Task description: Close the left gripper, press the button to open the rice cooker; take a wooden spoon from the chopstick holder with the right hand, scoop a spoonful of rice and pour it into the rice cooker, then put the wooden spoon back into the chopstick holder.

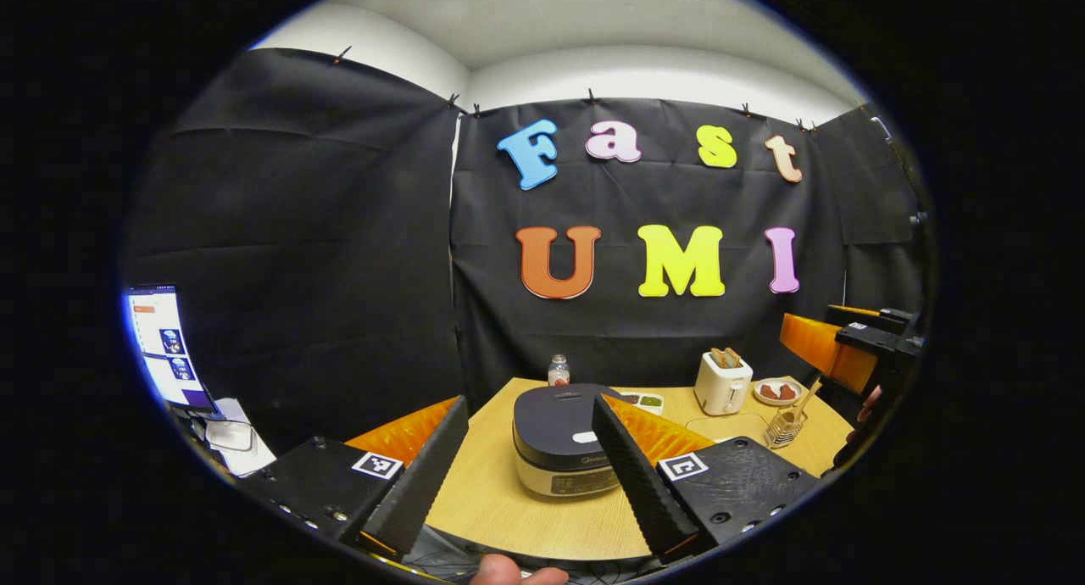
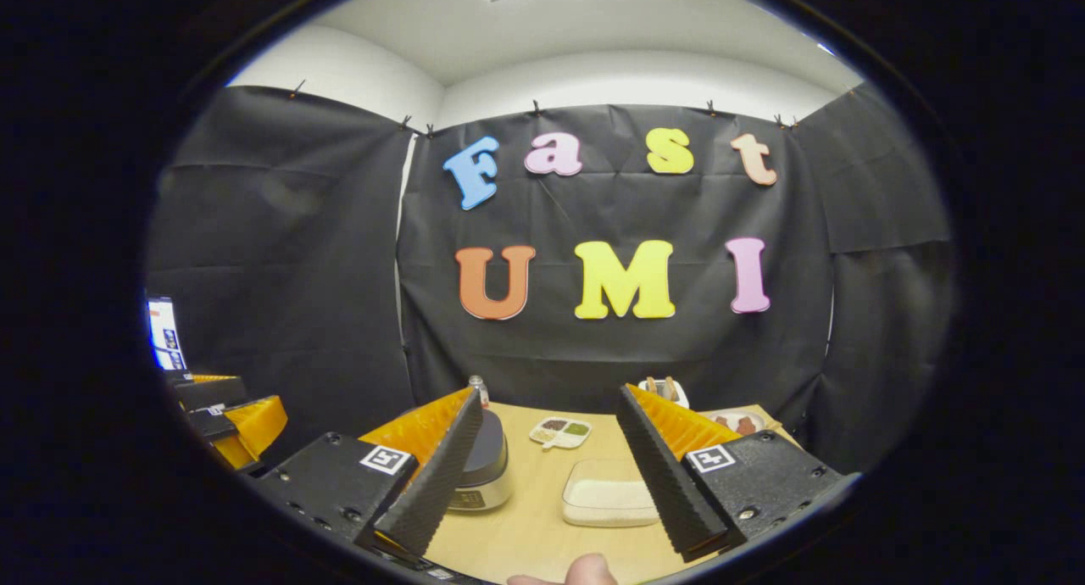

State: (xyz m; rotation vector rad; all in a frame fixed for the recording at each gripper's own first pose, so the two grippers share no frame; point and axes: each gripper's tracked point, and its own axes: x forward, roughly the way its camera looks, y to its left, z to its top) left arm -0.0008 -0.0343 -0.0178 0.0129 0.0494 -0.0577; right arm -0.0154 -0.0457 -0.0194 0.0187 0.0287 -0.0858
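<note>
In the left gripper view, the left gripper (image 1: 530,466) hangs above the near edge of the wooden table (image 1: 500,500) with its fingers spread wide and nothing between them. Through the gap sits the rice cooker (image 1: 559,449), lid down, a dark top over a pale body, standing near the middle of the table. Behind it stands a small jar (image 1: 558,370) with a red cap, and just to its right a divided dish (image 1: 642,400) of condiments. Farther right is a white toaster (image 1: 722,382) with bread in its slots, then a small plate (image 1: 778,391) of food. The chopstick holder (image 1: 785,428) (a wire basket) stands toward the table's right edge, and the wooden spoon (image 1: 805,398) leans upright in it. The right gripper (image 1: 848,348) shows at the far right, held off the table.

In the right gripper view, the right gripper (image 2: 551,475) is likewise spread and empty, hovering over the table. Between its fingers lies a clear tray of rice (image 2: 609,496), flat on the wood, just right of the rice cooker. At the far left edge a lit monitor (image 2: 165,332) glows.
</note>
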